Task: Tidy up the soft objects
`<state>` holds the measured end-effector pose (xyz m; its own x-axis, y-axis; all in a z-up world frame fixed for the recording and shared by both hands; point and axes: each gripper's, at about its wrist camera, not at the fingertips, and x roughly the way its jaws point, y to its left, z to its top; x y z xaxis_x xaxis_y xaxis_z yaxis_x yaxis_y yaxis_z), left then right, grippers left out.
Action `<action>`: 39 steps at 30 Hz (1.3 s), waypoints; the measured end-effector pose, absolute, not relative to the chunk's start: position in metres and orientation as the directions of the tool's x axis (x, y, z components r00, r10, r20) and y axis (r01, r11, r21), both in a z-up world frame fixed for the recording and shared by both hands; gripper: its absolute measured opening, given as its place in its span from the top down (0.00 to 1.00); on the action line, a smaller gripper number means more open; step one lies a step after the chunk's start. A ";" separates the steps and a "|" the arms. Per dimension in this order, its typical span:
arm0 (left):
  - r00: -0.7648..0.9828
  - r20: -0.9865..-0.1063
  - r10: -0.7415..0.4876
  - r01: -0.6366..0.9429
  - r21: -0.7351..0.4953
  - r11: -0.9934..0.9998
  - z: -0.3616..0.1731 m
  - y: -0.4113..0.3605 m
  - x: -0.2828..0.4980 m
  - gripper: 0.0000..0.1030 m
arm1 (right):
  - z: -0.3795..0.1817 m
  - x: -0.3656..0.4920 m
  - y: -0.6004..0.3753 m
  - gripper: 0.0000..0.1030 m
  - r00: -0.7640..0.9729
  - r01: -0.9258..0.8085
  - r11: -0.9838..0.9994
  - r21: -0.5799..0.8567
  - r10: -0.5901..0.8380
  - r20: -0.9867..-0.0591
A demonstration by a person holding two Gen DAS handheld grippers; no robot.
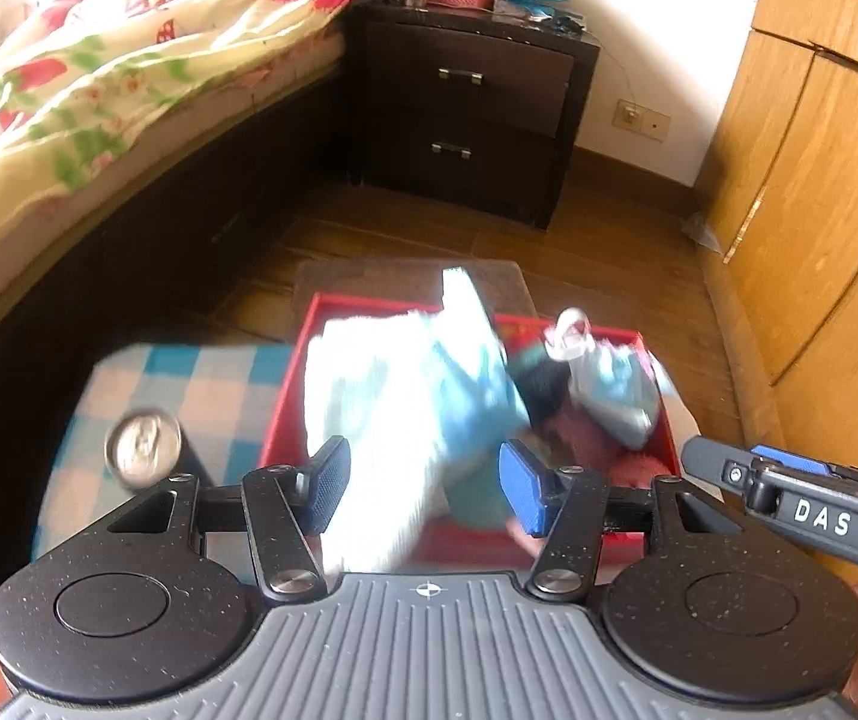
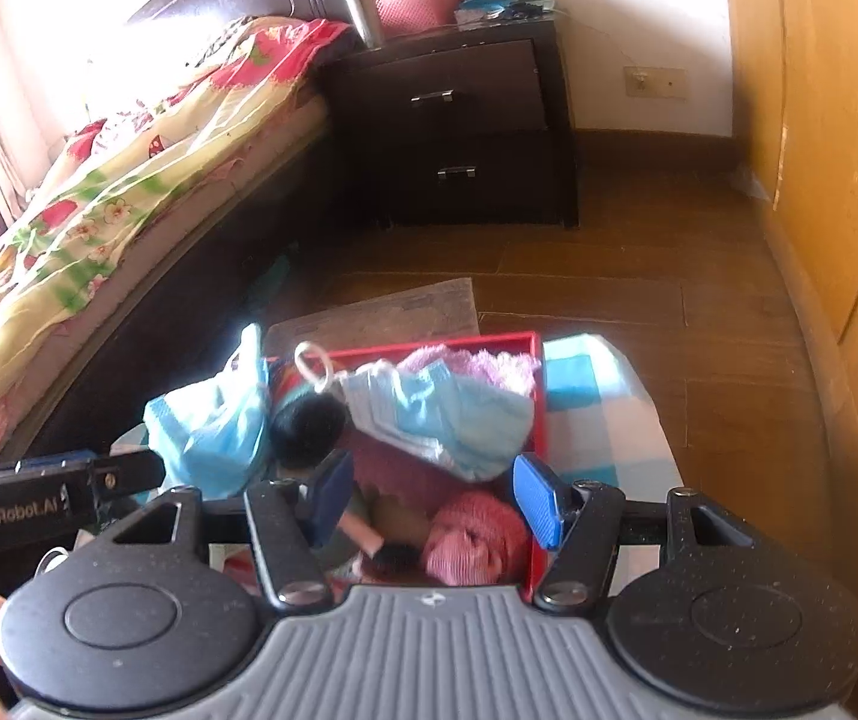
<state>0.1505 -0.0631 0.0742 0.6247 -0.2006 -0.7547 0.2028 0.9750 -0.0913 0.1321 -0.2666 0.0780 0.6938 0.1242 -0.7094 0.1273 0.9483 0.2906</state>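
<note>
Below, red box (image 2: 538,384) crammed with blue cloths (image 2: 459,414), pink towel (image 2: 477,525), purple towel (image 2: 477,366)

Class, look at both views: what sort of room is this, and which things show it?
Most likely a home bedroom: a bed with a floral quilt, a dark two-drawer nightstand beside it, and wooden wardrobe doors.

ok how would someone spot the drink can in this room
Start at the red box of soft things on the floor beside the bed. A blue and white checked cloth lies against the box on the bed side. The can stands on it, the only shiny metal thing there.
</note>
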 end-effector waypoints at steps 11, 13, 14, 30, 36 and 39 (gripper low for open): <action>0.592 -0.770 -0.236 0.199 -0.144 0.969 0.039 -0.050 0.087 0.44 | 0.054 0.068 -0.268 0.64 0.685 0.126 0.936 0.330 0.158 -0.711; 0.590 -0.772 -0.237 0.205 -0.141 0.969 0.032 -0.050 0.077 0.44 | 0.053 0.060 -0.266 0.64 0.682 0.116 0.940 0.320 0.159 -0.714; 0.586 -0.773 -0.242 0.206 -0.147 0.968 0.029 -0.049 0.073 0.44 | 0.053 0.055 -0.265 0.63 0.682 0.112 0.942 0.317 0.159 -0.714; 0.578 -0.776 -0.252 0.261 -0.117 0.958 0.017 -0.048 0.017 0.39 | 0.050 -0.003 -0.246 0.62 0.677 0.052 0.945 0.324 0.205 -0.707; 0.578 -0.772 -0.264 0.262 -0.130 0.956 0.019 -0.046 0.007 0.36 | 0.046 -0.014 -0.240 0.62 0.672 0.043 0.945 0.324 0.212 -0.709; 0.577 -0.774 -0.261 0.259 -0.129 0.957 0.017 -0.045 0.006 0.36 | 0.046 -0.016 -0.238 0.62 0.677 0.041 0.950 0.311 0.202 -0.708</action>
